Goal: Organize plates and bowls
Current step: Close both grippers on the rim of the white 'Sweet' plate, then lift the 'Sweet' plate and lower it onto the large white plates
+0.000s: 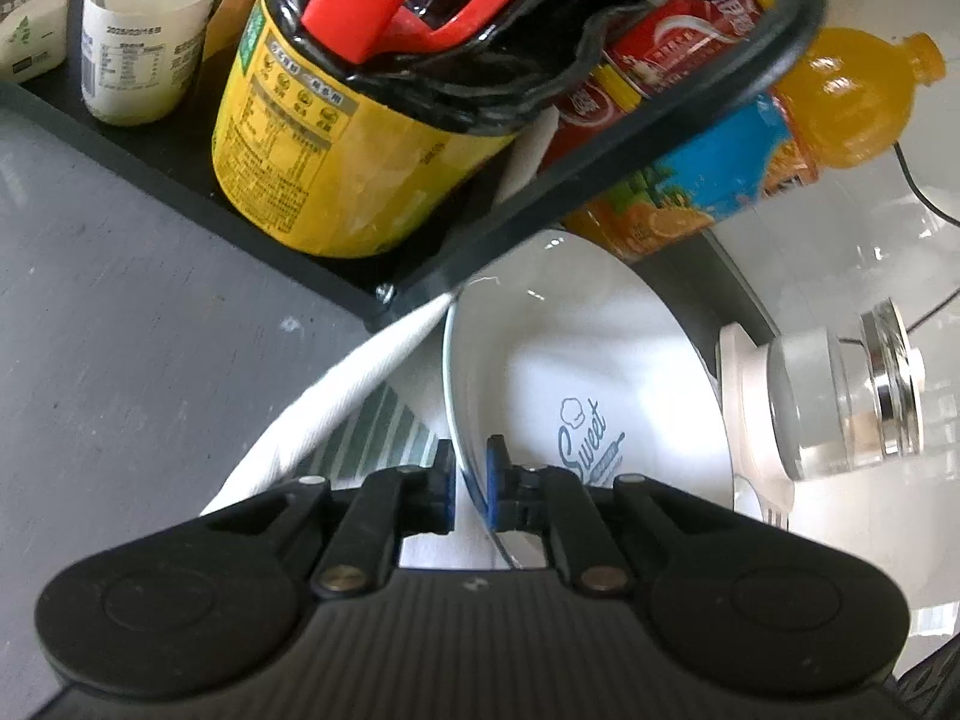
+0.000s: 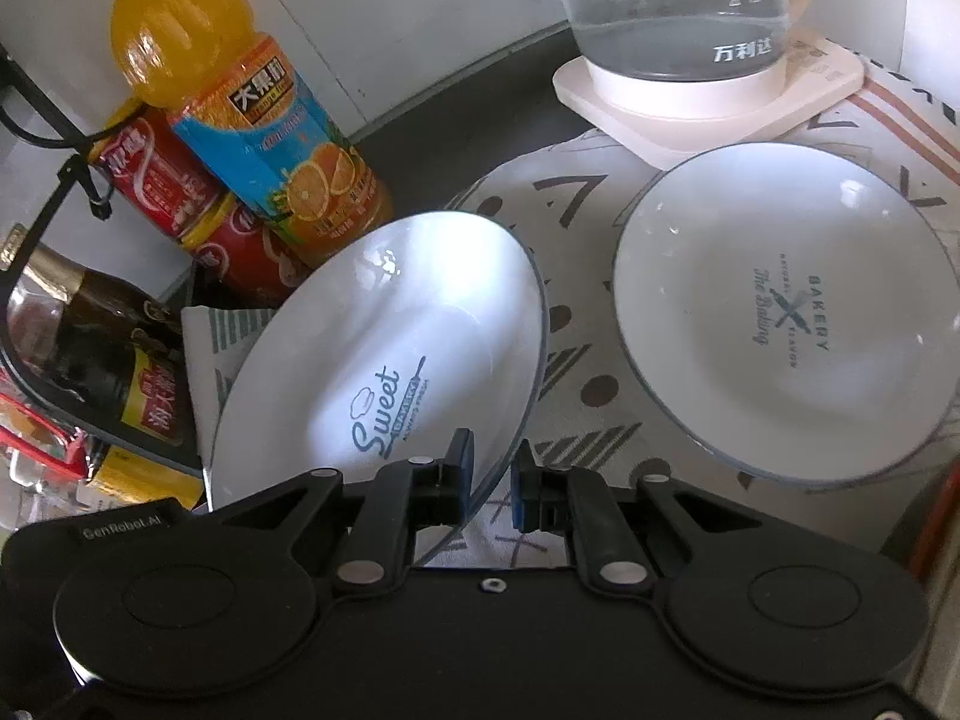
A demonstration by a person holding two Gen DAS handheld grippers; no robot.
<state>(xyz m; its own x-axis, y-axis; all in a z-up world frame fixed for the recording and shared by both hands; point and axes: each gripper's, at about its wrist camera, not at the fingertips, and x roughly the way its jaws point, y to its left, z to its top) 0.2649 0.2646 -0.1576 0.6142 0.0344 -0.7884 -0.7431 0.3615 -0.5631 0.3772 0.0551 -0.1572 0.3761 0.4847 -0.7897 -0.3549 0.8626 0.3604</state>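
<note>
A white plate printed "Sweet" (image 2: 384, 330) is tilted up on edge over a patterned cloth (image 2: 570, 312). My right gripper (image 2: 491, 480) straddles its near rim, blue pads on both sides with a gap on the right side. In the left wrist view my left gripper (image 1: 468, 483) also straddles the rim of the same plate (image 1: 570, 372), pads close to it. A second white plate printed "Bakery" (image 2: 780, 312) lies flat on the cloth to the right.
A black wire rack (image 1: 600, 180) holds a yellow-labelled bottle (image 1: 336, 150), red cans (image 2: 174, 180) and a dark sauce bottle (image 2: 108, 348). An orange juice bottle (image 2: 258, 120) stands beside it. A glass kettle on a white base (image 2: 690, 48) stands behind the plates.
</note>
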